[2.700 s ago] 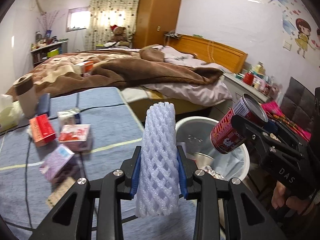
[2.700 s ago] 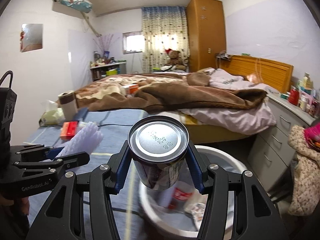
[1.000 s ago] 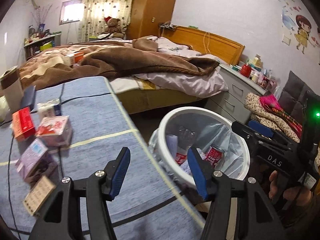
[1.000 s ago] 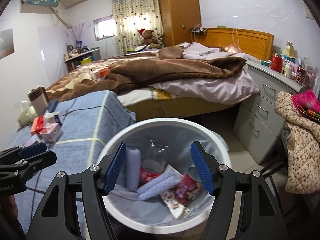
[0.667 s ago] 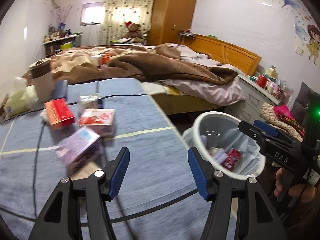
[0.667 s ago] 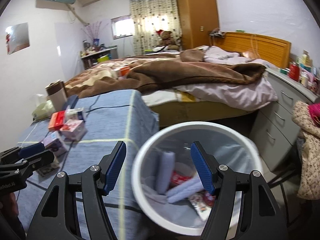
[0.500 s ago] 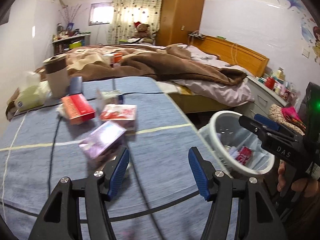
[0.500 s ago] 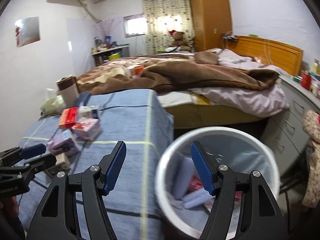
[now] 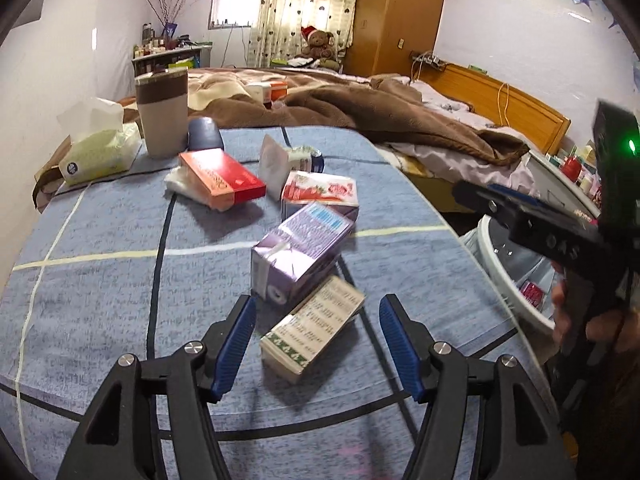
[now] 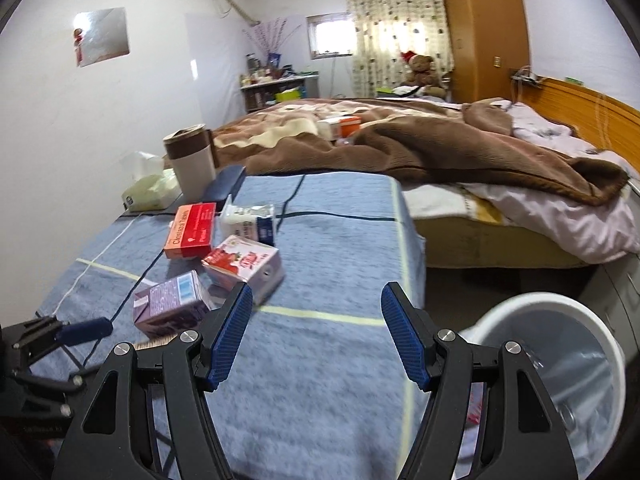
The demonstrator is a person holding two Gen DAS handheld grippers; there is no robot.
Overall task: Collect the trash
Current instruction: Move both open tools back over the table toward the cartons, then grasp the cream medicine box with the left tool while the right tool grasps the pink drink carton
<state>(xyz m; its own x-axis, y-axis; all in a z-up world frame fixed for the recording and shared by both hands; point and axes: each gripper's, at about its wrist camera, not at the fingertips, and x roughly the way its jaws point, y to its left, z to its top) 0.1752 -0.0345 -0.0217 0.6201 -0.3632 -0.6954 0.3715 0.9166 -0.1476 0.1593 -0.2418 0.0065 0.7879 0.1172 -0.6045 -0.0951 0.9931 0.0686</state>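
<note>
My left gripper (image 9: 316, 314) is open and empty, low over the blue-clothed table (image 9: 100, 304). A flat white-and-green printed box (image 9: 314, 330) lies between its fingers. Behind it lie a purple carton (image 9: 302, 256), a pink strawberry carton (image 9: 320, 194), a red box (image 9: 222, 178) and a small white-and-blue carton (image 9: 296, 160). My right gripper (image 10: 316, 312) is open and empty over the table's right part. The purple carton (image 10: 172, 308), pink carton (image 10: 244, 264) and red box (image 10: 192, 230) lie to its left. The white trash bin (image 10: 560, 360) stands right of the table.
A brown-and-white cup (image 9: 162, 114), a tissue pack (image 9: 96, 152) and a dark case (image 10: 226, 186) stand at the table's far end. A bed with a brown blanket (image 10: 420, 148) lies behind. The bin (image 9: 516, 268) with a red can shows past the right gripper's body (image 9: 560, 232).
Both grippers let go of the foam net and the can into the bin, then swung left from the bin to the table. The left gripper now sits over the boxes.
</note>
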